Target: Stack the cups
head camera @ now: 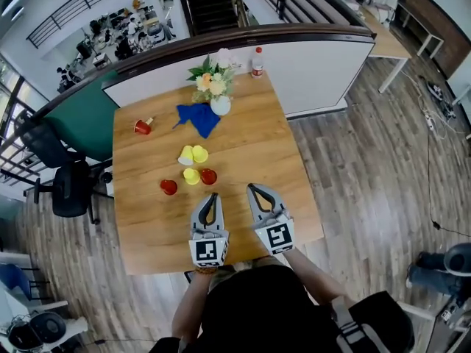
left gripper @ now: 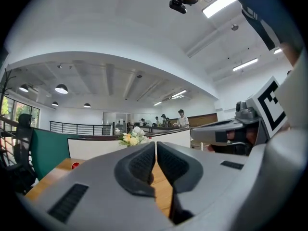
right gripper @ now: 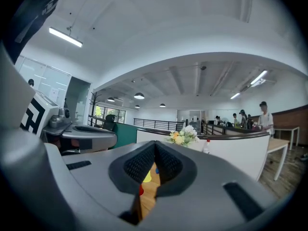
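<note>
Cups, loose on the wooden tabletop [head camera: 280, 160], spread over its middle and left.
- Far-left red cup [head camera: 143, 126]: lying tilted near the left edge, well apart from the rest.
- Yellow pair [head camera: 193, 154]: two yellow cups touching side by side at the centre.
- Near yellow cup [head camera: 191, 176]: just beside the middle red cup [head camera: 208, 176], which is on its right.
- Near-left red cup [head camera: 168, 187]: alone, to the left of those two.
- Blue cloth [head camera: 199, 118]: crumpled, on the far side of the yellow pair, touching the white vase of flowers [head camera: 220, 106].
- Red-capped bottle [head camera: 257, 62]: upright at the far edge, right of the flowers.
- Left tongs [head camera: 212, 196]: pressed together with nothing between them, over the near part of the tabletop, tips pointing at the near cups.
- Right tongs [head camera: 252, 187]: pressed together likewise and empty, just right of the left tongs, near the middle red cup.
</note>
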`<state>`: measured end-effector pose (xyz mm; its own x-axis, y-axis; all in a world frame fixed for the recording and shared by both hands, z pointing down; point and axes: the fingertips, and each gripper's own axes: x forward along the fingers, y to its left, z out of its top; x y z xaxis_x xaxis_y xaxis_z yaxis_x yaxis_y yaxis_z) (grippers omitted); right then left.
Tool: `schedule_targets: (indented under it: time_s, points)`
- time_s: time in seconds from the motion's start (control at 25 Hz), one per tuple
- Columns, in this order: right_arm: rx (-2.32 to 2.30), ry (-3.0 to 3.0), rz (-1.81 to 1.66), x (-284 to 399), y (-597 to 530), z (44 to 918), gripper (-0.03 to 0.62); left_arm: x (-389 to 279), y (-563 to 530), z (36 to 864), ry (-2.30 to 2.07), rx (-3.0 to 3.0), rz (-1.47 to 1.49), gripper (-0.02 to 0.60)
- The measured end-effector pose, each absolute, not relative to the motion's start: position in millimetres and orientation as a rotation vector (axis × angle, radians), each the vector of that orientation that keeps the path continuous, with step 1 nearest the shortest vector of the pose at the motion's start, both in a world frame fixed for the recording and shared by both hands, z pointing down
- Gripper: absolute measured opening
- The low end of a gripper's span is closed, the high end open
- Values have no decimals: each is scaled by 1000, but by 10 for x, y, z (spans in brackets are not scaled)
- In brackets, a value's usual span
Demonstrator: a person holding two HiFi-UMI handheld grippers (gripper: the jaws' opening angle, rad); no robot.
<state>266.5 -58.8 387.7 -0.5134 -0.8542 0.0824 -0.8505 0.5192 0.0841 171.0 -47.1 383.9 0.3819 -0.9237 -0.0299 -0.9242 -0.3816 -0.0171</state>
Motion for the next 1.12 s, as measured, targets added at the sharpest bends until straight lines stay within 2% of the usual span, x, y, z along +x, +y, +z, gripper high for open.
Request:
schedule_targets:
  time_s: [0.2, 0.44, 1.12]
  points:
    - [1529, -2581, -75, 2676, -605, 3845, 8, 1667, -545, 3831, 1696, -2624, 43, 29]
    - [1527, -2551, -57, 2375, -643, 3854, 8, 1234, -584, 3897, 1722, -2641, 34, 29]
    - [1550, -2517, -49, 672, -743, 4051, 8, -562, -640, 4438, 1820, -2635, -26, 31]
